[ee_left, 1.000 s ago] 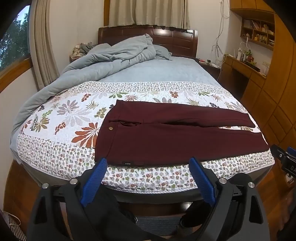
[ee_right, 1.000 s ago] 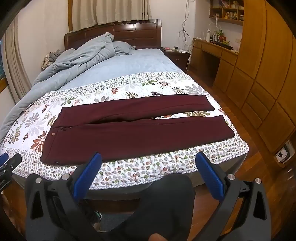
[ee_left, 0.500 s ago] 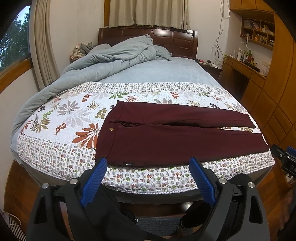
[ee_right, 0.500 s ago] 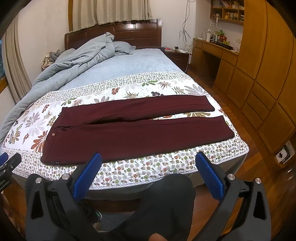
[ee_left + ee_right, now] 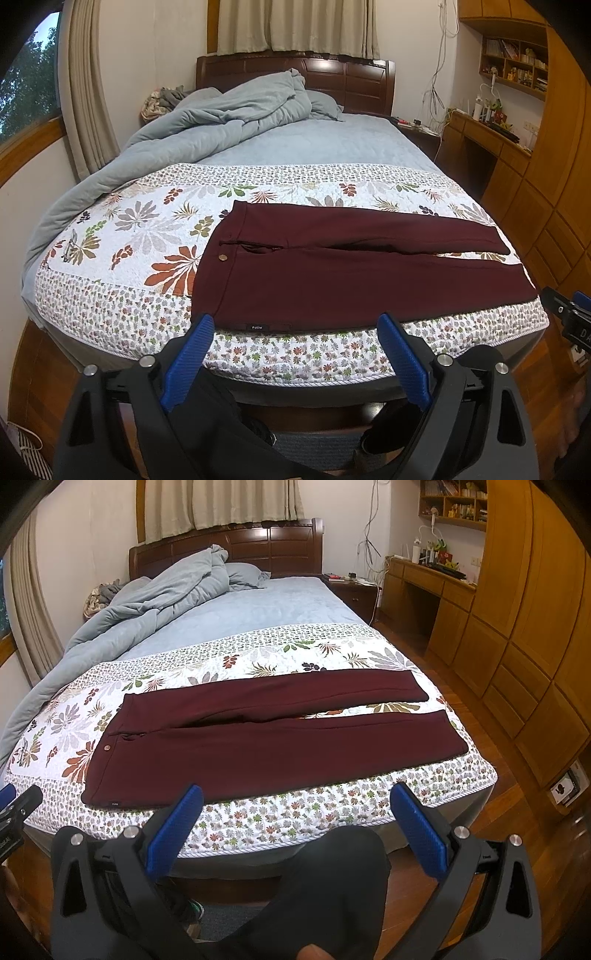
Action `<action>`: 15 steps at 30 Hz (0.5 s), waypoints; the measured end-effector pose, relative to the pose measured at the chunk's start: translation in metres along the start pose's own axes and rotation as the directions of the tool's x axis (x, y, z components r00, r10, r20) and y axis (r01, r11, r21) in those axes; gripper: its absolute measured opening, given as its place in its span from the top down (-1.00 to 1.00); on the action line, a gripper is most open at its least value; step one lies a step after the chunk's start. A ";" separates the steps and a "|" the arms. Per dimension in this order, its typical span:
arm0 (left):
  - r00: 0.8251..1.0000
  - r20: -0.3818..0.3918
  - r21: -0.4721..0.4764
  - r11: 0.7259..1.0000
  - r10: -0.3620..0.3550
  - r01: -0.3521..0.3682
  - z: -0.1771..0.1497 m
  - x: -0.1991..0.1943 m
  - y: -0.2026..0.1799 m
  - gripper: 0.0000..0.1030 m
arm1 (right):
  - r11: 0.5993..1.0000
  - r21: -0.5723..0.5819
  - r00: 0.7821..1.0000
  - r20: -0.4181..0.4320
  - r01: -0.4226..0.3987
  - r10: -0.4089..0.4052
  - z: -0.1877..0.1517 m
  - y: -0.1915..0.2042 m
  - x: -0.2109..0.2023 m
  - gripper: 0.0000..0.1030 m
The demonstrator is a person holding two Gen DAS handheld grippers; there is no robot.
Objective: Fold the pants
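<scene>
Dark maroon pants [image 5: 332,273] lie flat on the floral quilt [image 5: 147,236] at the foot of the bed, waistband to the left, both legs stretched to the right with a narrow gap between them. They also show in the right wrist view [image 5: 266,738]. My left gripper [image 5: 295,325] is open and empty, held off the bed's near edge in front of the waistband label. My right gripper [image 5: 295,797] is open and empty, in front of the near leg.
A bunched grey-blue duvet [image 5: 229,114] fills the bed's far left, before a dark wooden headboard [image 5: 354,81]. Wooden wardrobes [image 5: 535,627] and a desk [image 5: 428,579] line the right wall. The person's dark-trousered legs [image 5: 332,886] stand below the grippers.
Both grippers have shifted very slightly; the pants sit a touch lower in the left wrist view. Nothing was grasped or moved.
</scene>
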State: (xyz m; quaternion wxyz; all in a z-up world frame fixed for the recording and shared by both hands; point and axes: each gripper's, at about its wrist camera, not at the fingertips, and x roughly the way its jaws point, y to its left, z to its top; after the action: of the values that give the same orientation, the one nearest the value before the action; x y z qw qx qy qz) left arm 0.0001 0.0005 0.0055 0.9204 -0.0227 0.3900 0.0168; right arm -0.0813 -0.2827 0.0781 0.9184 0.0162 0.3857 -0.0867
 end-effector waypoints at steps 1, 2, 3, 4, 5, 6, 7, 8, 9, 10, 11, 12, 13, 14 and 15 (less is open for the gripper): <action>1.000 0.000 0.000 1.000 0.000 0.000 -0.001 0.000 0.000 -0.76 | 1.000 0.000 1.000 -0.003 -0.001 0.001 0.000 0.000 0.000 -0.96; 1.000 0.000 0.000 1.000 0.001 -0.001 -0.001 -0.001 0.000 -0.76 | 1.000 0.001 1.000 -0.004 -0.001 0.001 -0.001 -0.001 0.001 -0.96; 1.000 0.000 0.000 1.000 0.001 -0.001 -0.001 -0.001 0.000 -0.76 | 1.000 0.002 1.000 -0.005 -0.001 0.001 -0.001 -0.001 0.001 -0.96; 1.000 0.000 -0.001 1.000 0.001 -0.001 -0.001 0.000 0.001 -0.76 | 1.000 0.002 1.000 -0.005 -0.001 0.001 -0.002 -0.002 0.001 -0.96; 1.000 -0.001 -0.001 1.000 0.002 -0.002 -0.001 0.000 0.001 -0.76 | 1.000 0.002 1.000 -0.007 -0.002 0.002 -0.002 -0.002 0.001 -0.96; 1.000 -0.002 -0.001 1.000 0.002 -0.002 -0.001 0.000 0.001 -0.76 | 1.000 0.003 1.000 -0.007 -0.003 0.003 -0.002 -0.003 0.001 -0.96; 1.000 -0.001 -0.002 1.000 0.003 -0.003 -0.002 0.000 0.000 -0.76 | 1.000 0.003 1.000 -0.008 -0.004 0.004 -0.003 -0.003 0.001 -0.96; 1.000 -0.002 -0.001 1.000 0.003 -0.003 -0.002 -0.001 0.000 -0.76 | 1.000 0.003 1.000 -0.008 -0.004 0.004 -0.003 -0.003 0.001 -0.96; 1.000 -0.001 -0.001 1.000 0.003 -0.003 -0.003 0.000 0.000 -0.76 | 1.000 0.004 1.000 -0.009 -0.003 0.003 -0.003 -0.003 0.001 -0.96; 1.000 -0.002 -0.002 1.000 0.003 -0.003 -0.003 0.000 0.001 -0.76 | 1.000 0.004 1.000 -0.009 -0.004 0.004 -0.003 -0.003 0.001 -0.96; 1.000 -0.001 -0.002 1.000 0.002 -0.002 -0.003 0.000 0.001 -0.76 | 1.000 0.004 1.000 -0.010 -0.004 0.004 -0.003 -0.003 0.002 -0.96; 1.000 -0.001 -0.002 1.000 0.002 -0.002 -0.003 0.000 0.001 -0.76 | 1.000 0.004 1.000 -0.010 -0.003 0.003 -0.003 -0.003 0.002 -0.96; 1.000 -0.002 -0.002 1.000 0.002 -0.002 -0.003 0.000 0.000 -0.76 | 1.000 0.005 1.000 -0.010 -0.005 0.005 -0.003 -0.003 0.002 -0.96; 1.000 -0.001 -0.002 1.000 0.002 -0.002 -0.004 0.000 0.000 -0.76 | 1.000 0.005 1.000 -0.010 -0.005 0.005 -0.003 -0.003 0.002 -0.96; 1.000 -0.001 -0.002 1.000 0.002 -0.002 -0.004 0.000 0.000 -0.76 | 1.000 0.004 1.000 -0.010 -0.004 0.004 -0.003 -0.003 0.002 -0.96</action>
State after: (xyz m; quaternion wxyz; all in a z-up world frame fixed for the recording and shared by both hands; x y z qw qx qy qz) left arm -0.0023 0.0007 0.0028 0.9201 -0.0235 0.3906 0.0180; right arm -0.0826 -0.2856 0.0748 0.9167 0.0194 0.3898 -0.0856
